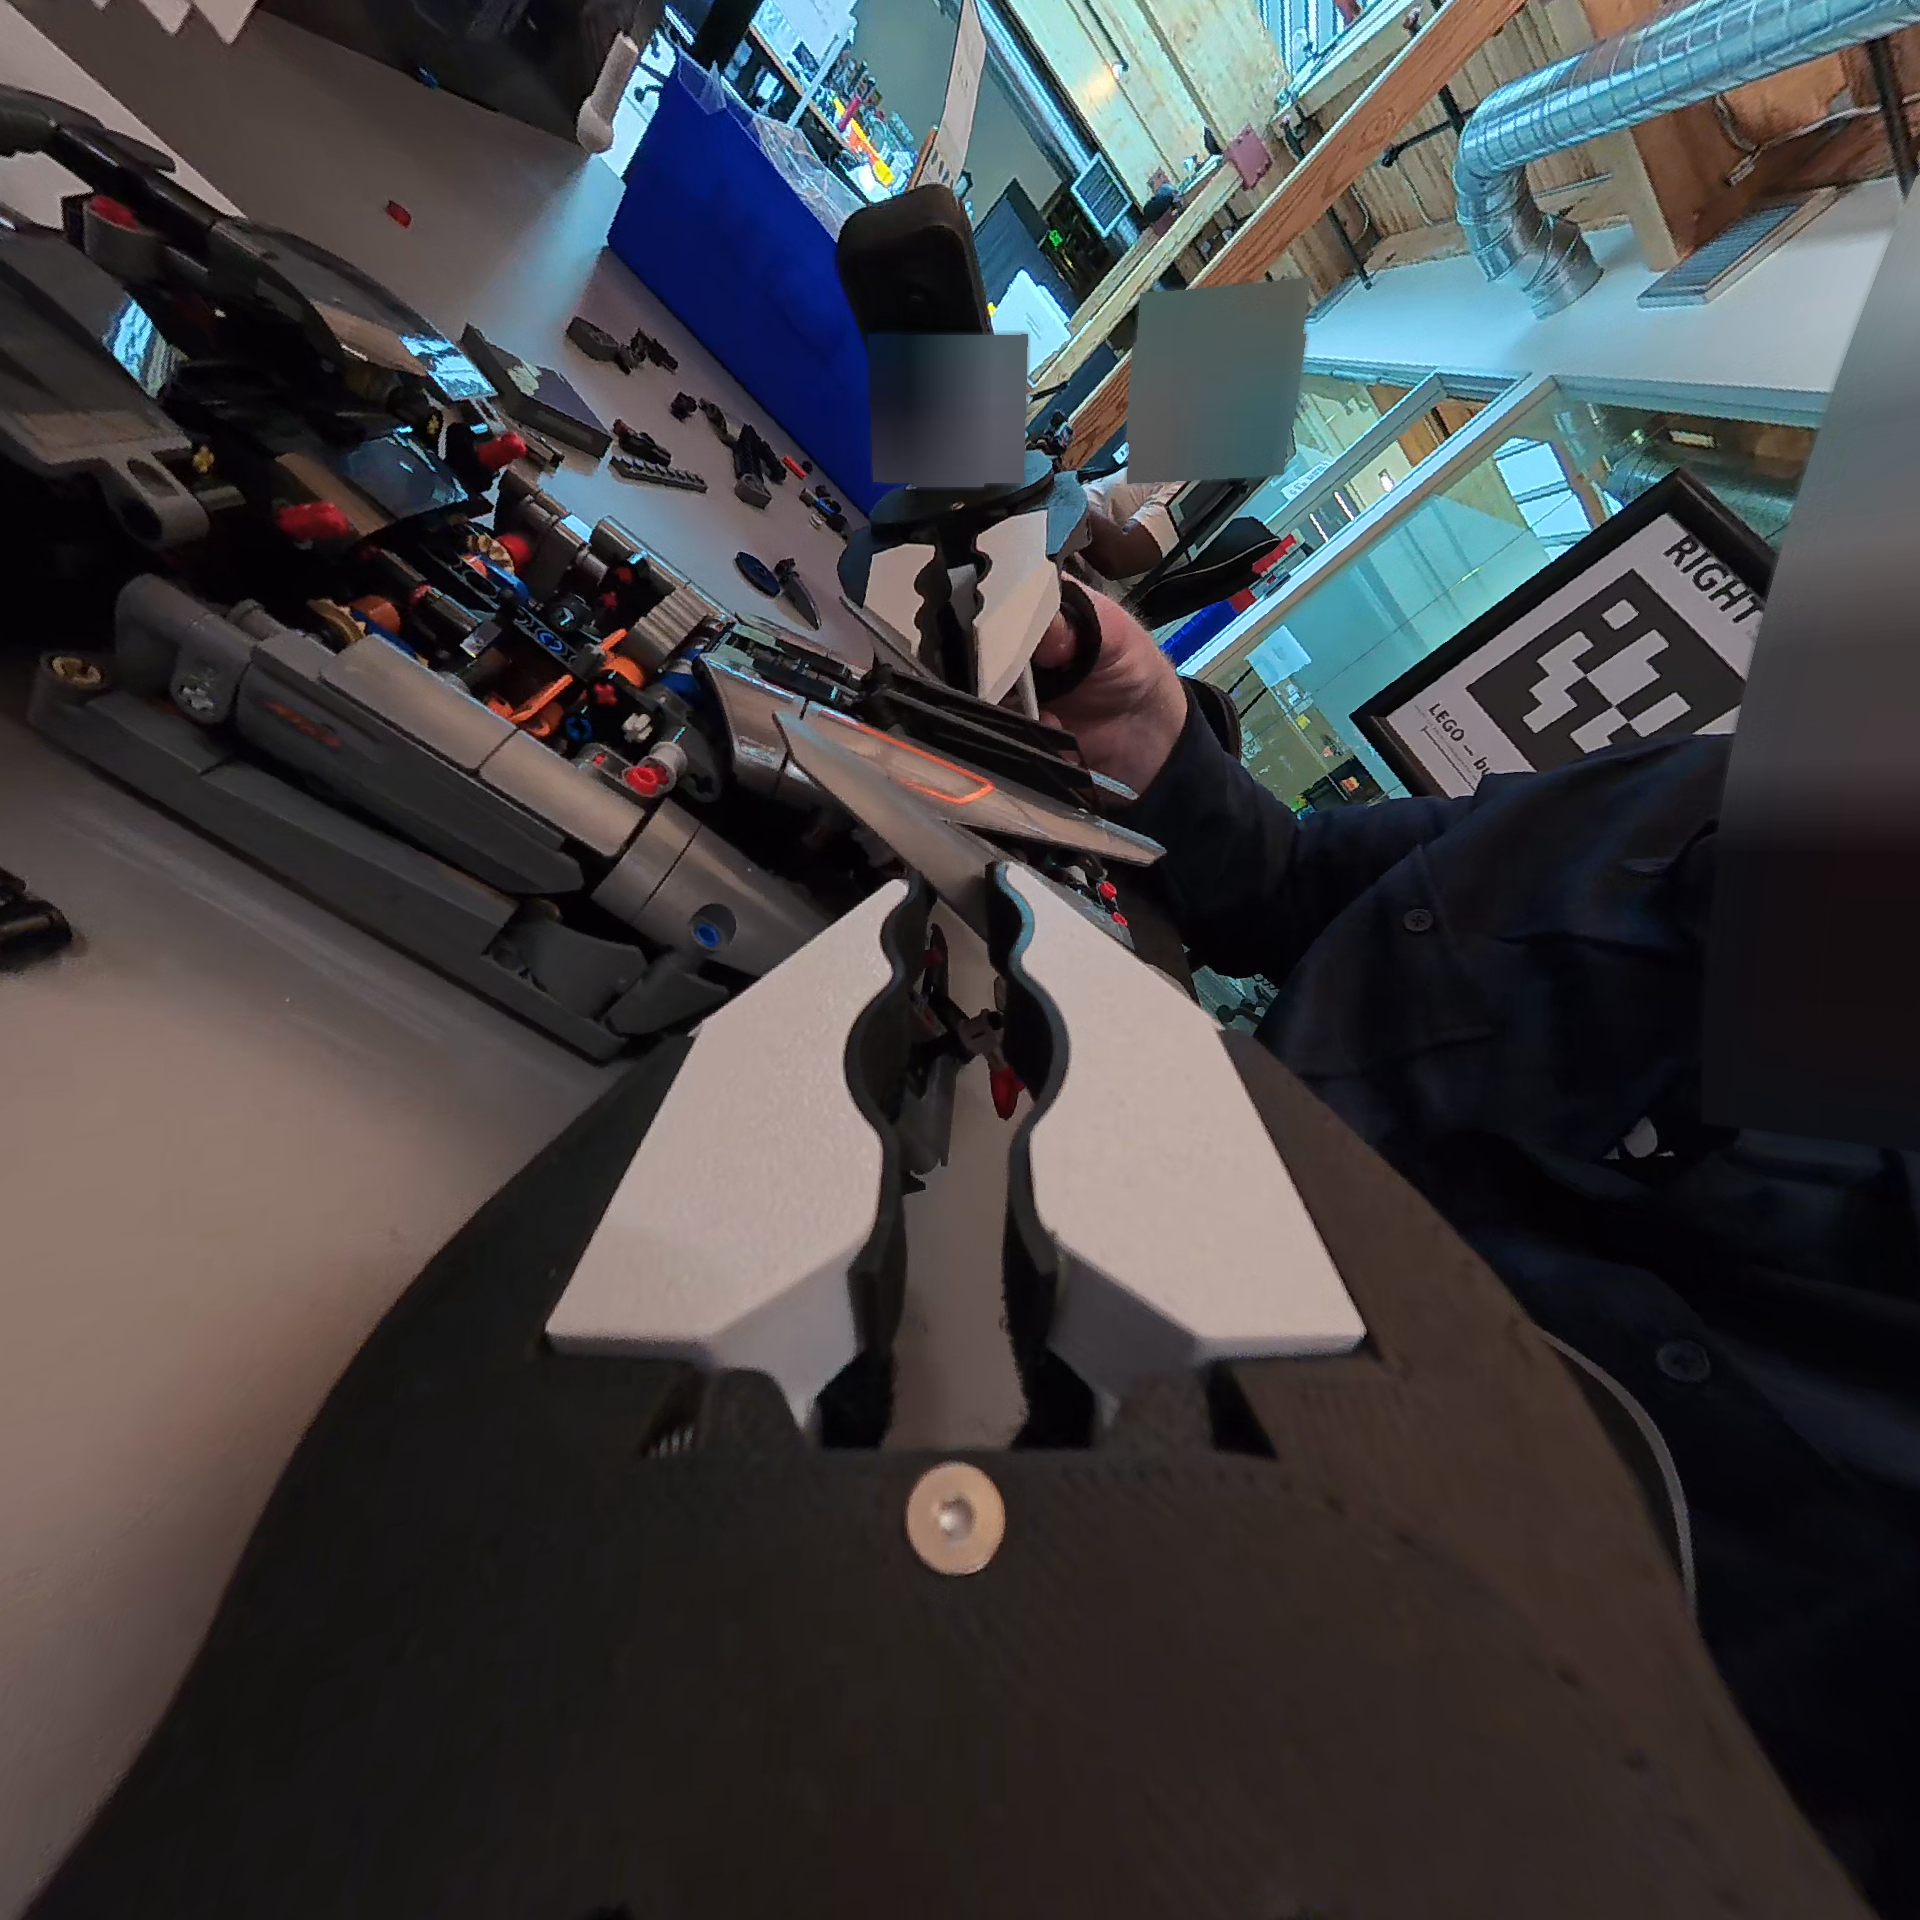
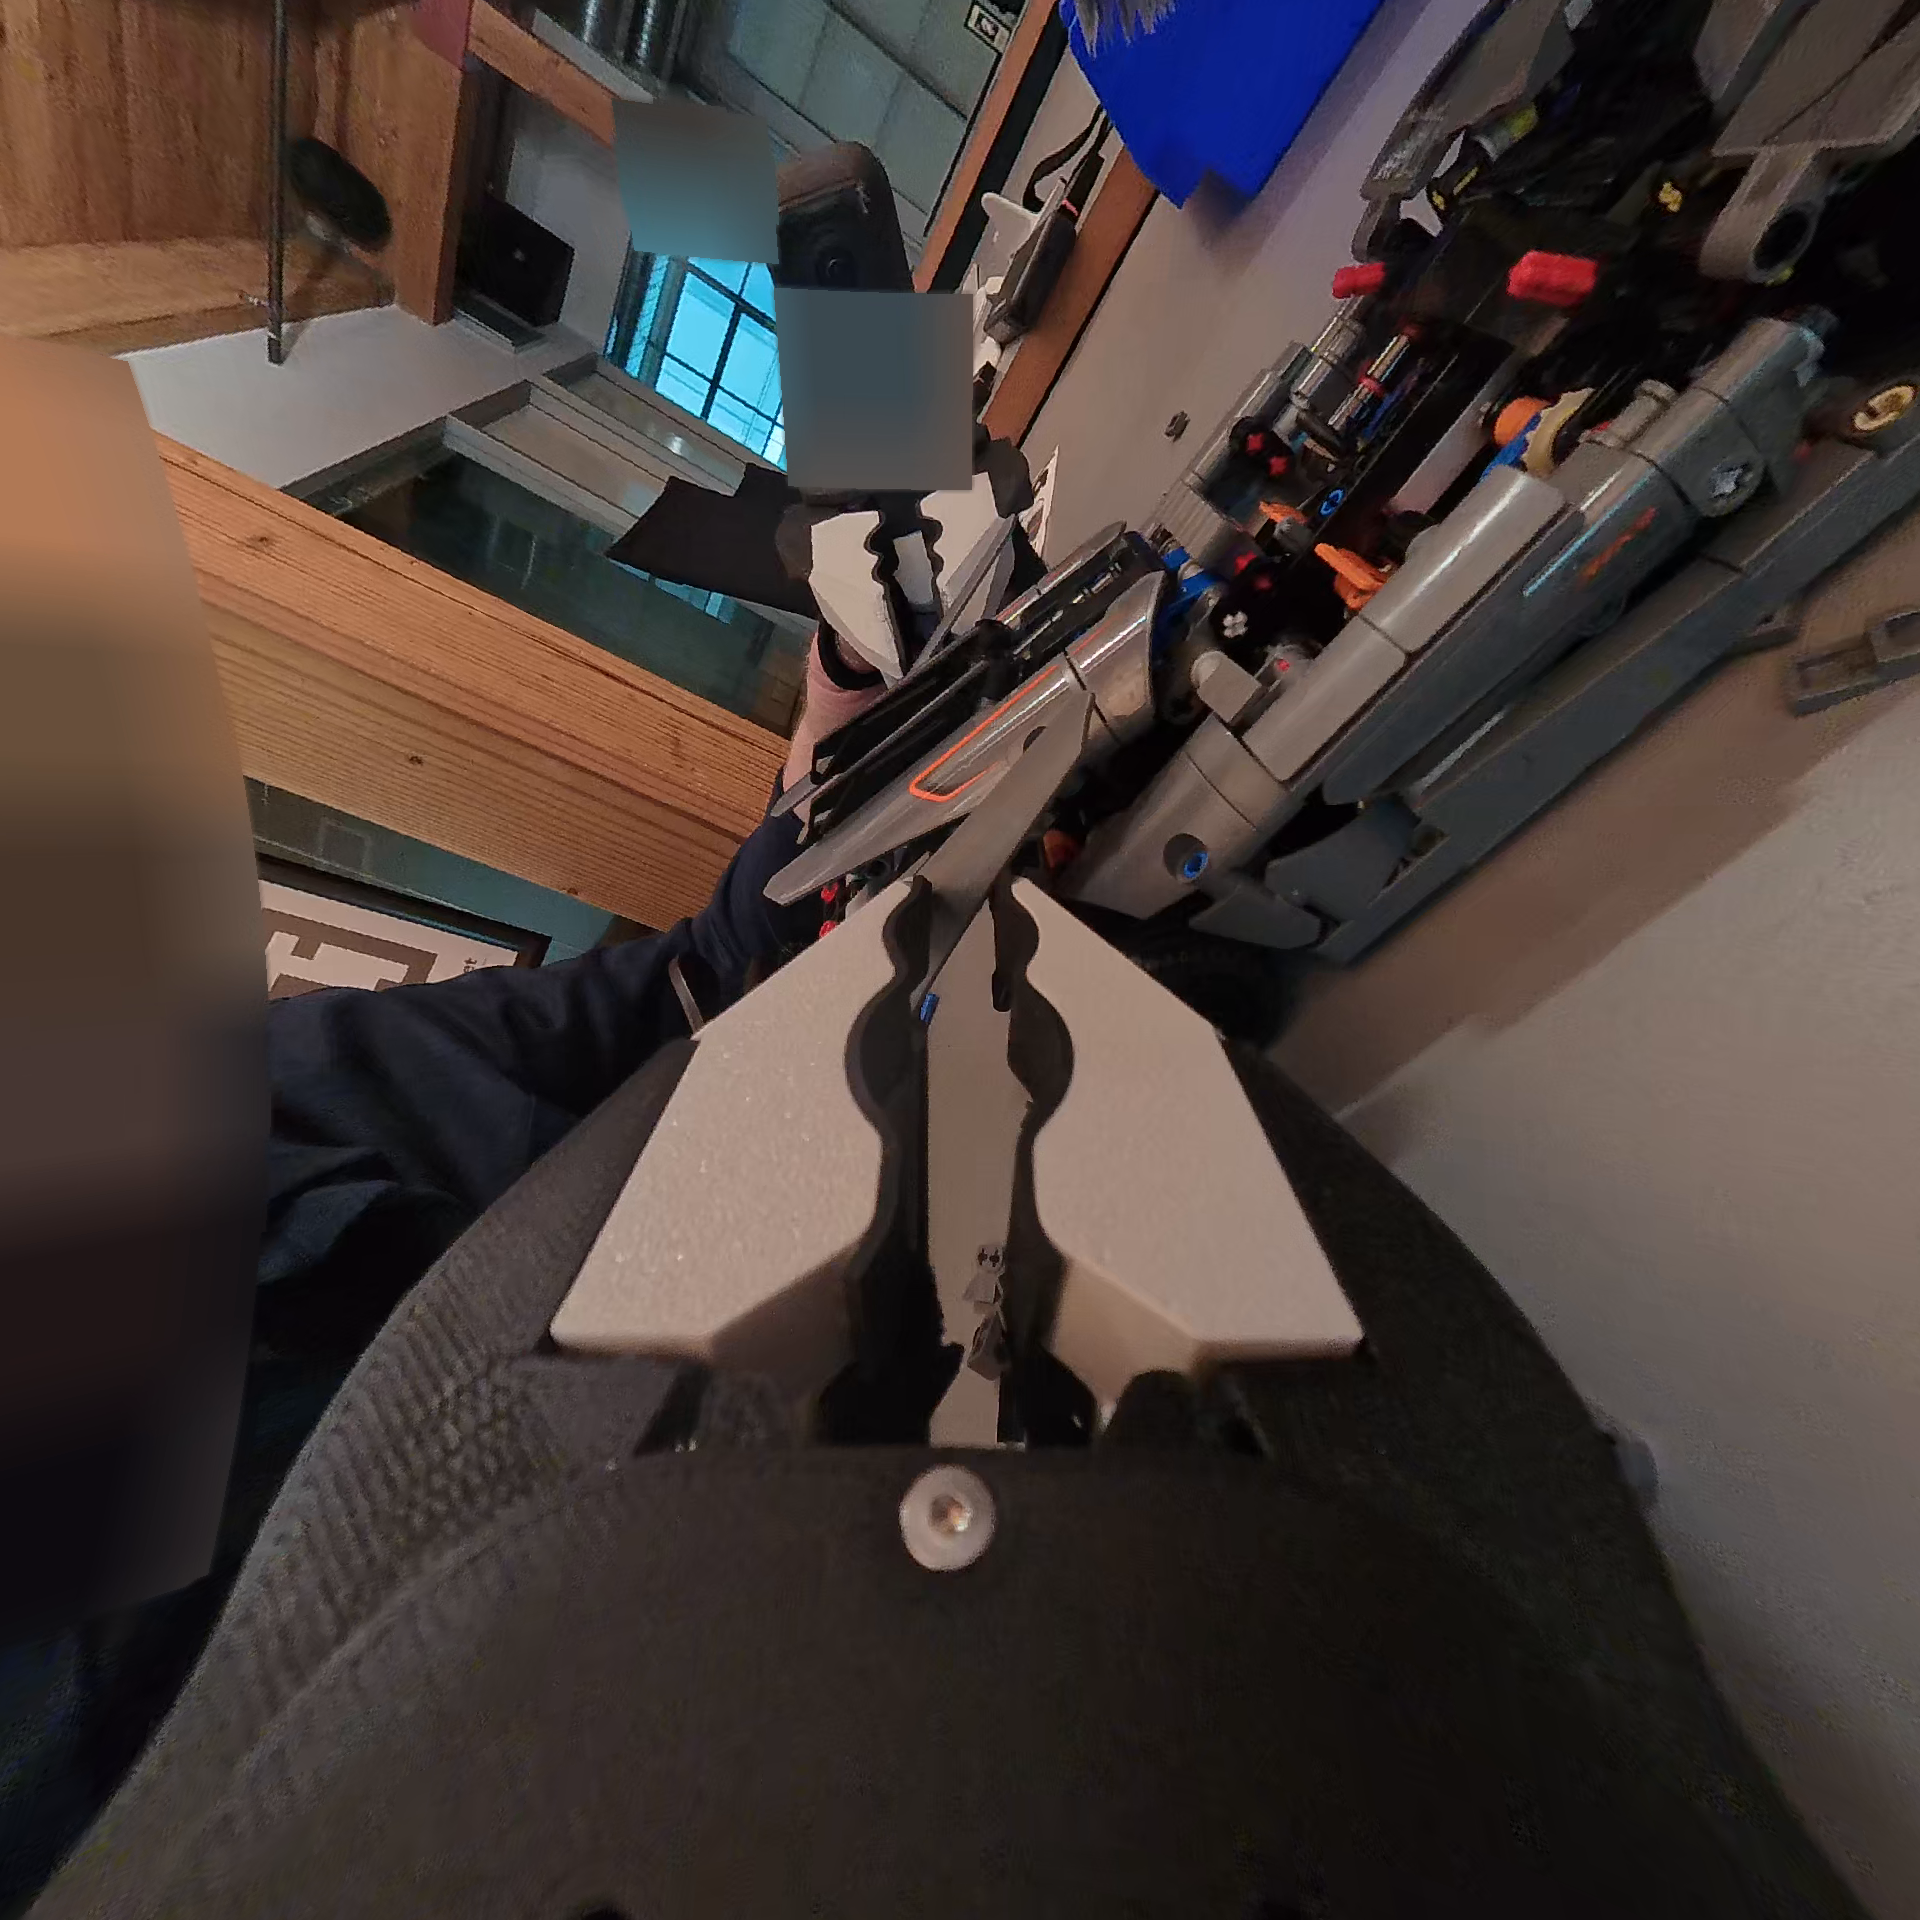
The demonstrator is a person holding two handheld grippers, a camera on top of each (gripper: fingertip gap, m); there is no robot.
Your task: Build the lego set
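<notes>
Left tool (image 1: 954, 894) nearly closed on a grey panel (image 1: 966, 800), right tool (image 2: 956, 904) likewise from the opposite side (each facing the other). Held off the tabletop (image 1: 208, 1143), just beside the grey model car (image 1: 436, 748), long axis slanting toward it.

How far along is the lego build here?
Mostly done: the grey car body is assembled. In hand: left gripper and right gripper both clamp a grey panel beside it. Left: seating that panel, plus loose pieces on the table.
</notes>
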